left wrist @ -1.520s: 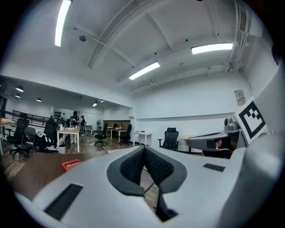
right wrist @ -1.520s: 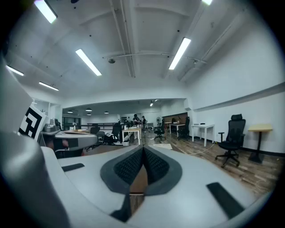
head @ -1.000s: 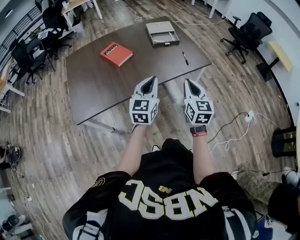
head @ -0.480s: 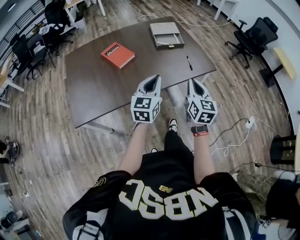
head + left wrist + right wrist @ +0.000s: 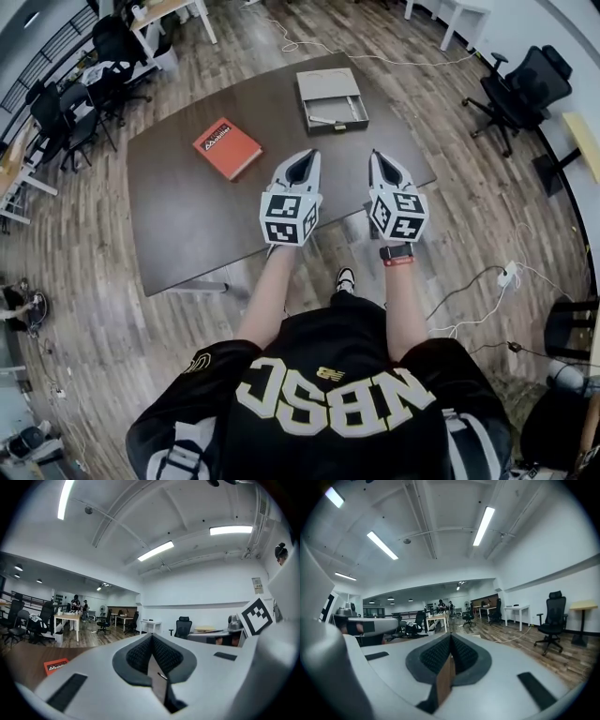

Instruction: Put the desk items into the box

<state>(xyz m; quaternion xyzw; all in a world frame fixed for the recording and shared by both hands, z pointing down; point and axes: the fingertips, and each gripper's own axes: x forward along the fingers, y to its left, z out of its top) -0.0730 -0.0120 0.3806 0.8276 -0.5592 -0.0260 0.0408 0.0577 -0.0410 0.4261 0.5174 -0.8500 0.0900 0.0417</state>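
Note:
On the dark brown table [image 5: 187, 216] lie a red book [image 5: 227, 147] at the left and an open grey box [image 5: 331, 87] at the far side. My left gripper [image 5: 301, 162] and right gripper [image 5: 380, 159] hover side by side above the table's near edge, both shut with nothing in them. The left gripper view shows its closed jaws [image 5: 152, 639] and the red book [image 5: 56, 666] low at the left. A thin dark pen [image 5: 161, 675] shows on the table below them. The right gripper [image 5: 451, 637] points level across the room. The head view shows no pen.
Black office chairs stand at the right [image 5: 525, 84] and the far left [image 5: 66, 112]. White cables [image 5: 478, 291] run over the wooden floor at the right. A white desk [image 5: 169, 14] stands far back, and people stand at a distant desk [image 5: 77, 604].
The person has stepped closer to the table. Both grippers have come from short of the table's near edge to above it. The pen has gone out of the head view.

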